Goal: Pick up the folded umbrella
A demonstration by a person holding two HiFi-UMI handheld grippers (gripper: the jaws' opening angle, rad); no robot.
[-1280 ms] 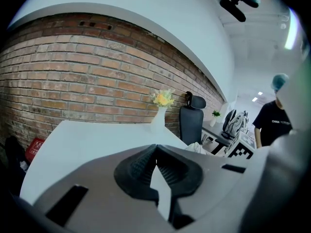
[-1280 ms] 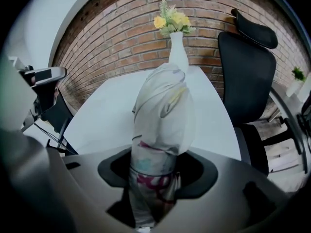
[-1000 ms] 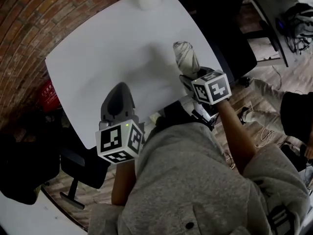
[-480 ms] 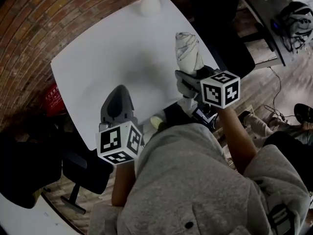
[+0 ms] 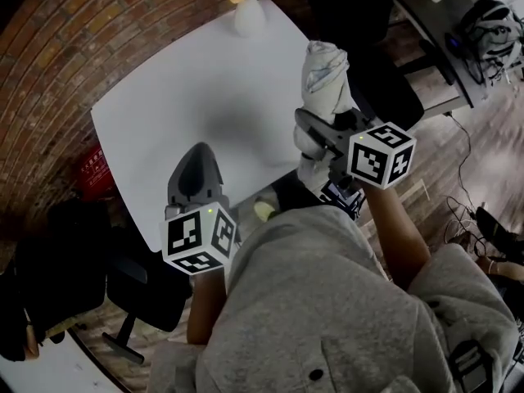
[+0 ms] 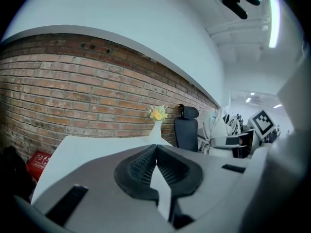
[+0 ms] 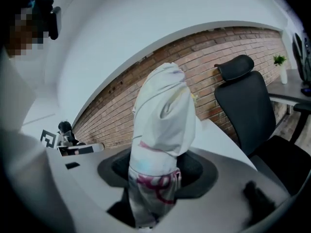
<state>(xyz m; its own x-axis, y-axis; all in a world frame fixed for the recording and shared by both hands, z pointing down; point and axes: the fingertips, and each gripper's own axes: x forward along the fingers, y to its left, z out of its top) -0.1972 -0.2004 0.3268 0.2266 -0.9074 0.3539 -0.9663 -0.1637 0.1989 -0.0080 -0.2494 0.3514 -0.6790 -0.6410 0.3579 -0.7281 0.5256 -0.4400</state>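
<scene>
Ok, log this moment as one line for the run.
right tongs: shut on folded umbrella, held off the table | left tongs: shut, empty

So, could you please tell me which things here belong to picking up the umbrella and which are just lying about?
Job in hand: folded umbrella, gripped by the right gripper.
Lying about: vase of flowers, office chair, table; left gripper shut and empty.
</scene>
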